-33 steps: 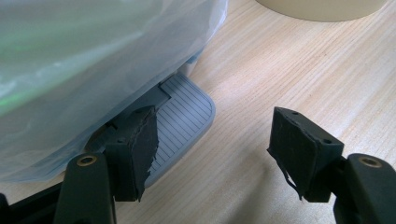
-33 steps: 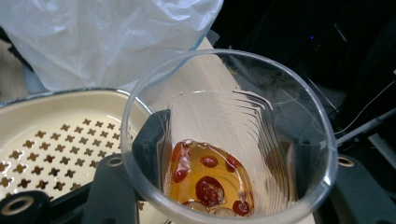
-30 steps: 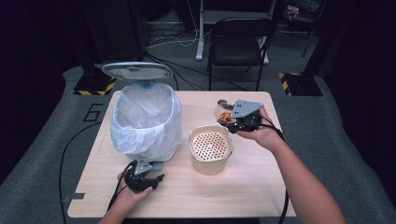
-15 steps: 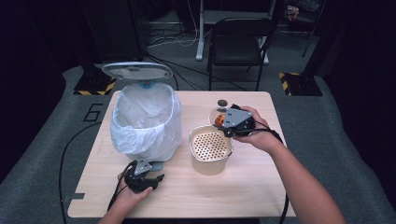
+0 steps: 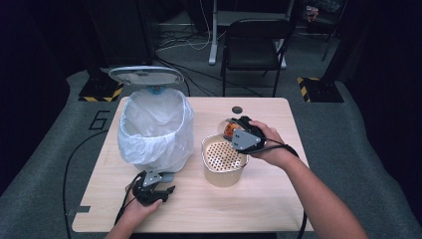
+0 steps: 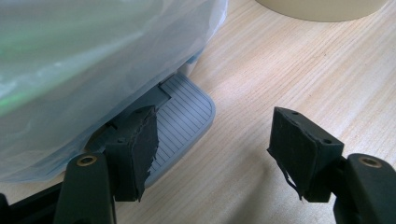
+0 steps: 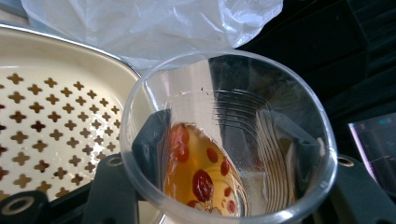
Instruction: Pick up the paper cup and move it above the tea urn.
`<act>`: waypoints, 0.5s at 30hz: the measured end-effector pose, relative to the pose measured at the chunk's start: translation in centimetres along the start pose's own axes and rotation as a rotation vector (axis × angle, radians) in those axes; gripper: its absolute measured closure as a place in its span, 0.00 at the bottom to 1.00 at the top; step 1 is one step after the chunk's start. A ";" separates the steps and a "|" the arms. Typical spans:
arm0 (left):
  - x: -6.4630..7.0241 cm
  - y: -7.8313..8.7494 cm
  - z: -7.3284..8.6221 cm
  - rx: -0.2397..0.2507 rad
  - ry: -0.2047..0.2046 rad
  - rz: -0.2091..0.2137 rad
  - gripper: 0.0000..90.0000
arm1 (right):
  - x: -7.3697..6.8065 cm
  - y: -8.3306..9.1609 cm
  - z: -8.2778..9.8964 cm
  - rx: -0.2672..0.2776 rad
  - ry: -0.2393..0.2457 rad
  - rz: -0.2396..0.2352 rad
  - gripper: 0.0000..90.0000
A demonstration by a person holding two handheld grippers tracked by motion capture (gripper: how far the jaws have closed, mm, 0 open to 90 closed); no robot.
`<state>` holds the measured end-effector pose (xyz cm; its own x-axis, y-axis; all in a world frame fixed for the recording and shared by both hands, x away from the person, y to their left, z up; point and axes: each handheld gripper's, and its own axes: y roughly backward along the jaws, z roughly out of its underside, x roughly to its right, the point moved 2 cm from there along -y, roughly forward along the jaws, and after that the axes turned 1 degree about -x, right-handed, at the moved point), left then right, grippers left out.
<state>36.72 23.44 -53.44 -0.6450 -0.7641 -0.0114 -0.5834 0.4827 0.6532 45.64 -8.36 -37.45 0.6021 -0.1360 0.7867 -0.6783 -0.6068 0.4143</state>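
Right gripper view: your right hand-held gripper (image 7: pixel 224 186) clamps the tilted glass (image 7: pixel 229 140) over the strainer (image 7: pixel 51 107); your left hand-held gripper (image 6: pixel 210 154) stands apart, empty.

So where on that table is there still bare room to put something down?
The light wooden table is bare along its near edge, right of the left gripper, and along its right side. The far left is crowded by the white-bagged pedal bin; the cream perforated strainer pot fills the middle. A small dark cap sits at the far edge.
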 end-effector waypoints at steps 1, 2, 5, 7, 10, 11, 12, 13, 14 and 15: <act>0.0 0.0 0.0 0.000 0.000 -0.001 0.36 | -0.1 -0.1 0.0 -0.001 0.006 0.001 0.49; 0.0 0.0 0.0 0.004 0.001 -0.002 0.36 | -0.1 -0.1 0.0 -0.004 0.008 0.005 0.49; 0.0 0.0 0.0 -0.004 -0.002 0.002 0.36 | -0.4 -0.2 0.1 -0.011 0.020 0.005 0.49; 0.0 0.0 0.0 0.004 0.001 -0.001 0.36 | -0.7 -0.2 0.1 -0.022 0.047 0.007 0.49; 0.0 0.0 0.0 0.000 -0.004 0.000 0.36 | -0.9 -0.2 0.2 -0.036 0.074 0.006 0.49; 0.0 0.0 0.0 0.000 -0.004 0.000 0.36 | -1.0 -0.2 0.2 -0.042 0.079 0.006 0.49; 0.0 0.0 0.0 0.000 -0.003 0.000 0.36 | -1.1 -0.2 0.2 -0.052 0.104 0.011 0.49; 0.0 0.0 0.0 0.001 -0.004 0.000 0.36 | -1.2 -0.3 0.2 -0.056 0.116 0.014 0.49; 0.0 0.0 0.0 0.003 -0.003 0.000 0.36 | -1.3 -0.3 0.2 -0.062 0.130 0.013 0.49; 0.0 0.0 0.0 0.000 -0.004 -0.001 0.36 | -1.4 -0.3 0.1 -0.071 0.162 0.021 0.49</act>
<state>36.74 23.46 -53.44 -0.6465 -0.7627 -0.0150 -0.5841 0.4823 0.6529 45.06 -8.07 -38.75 0.5159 -0.0164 0.8565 -0.7216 -0.5472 0.4242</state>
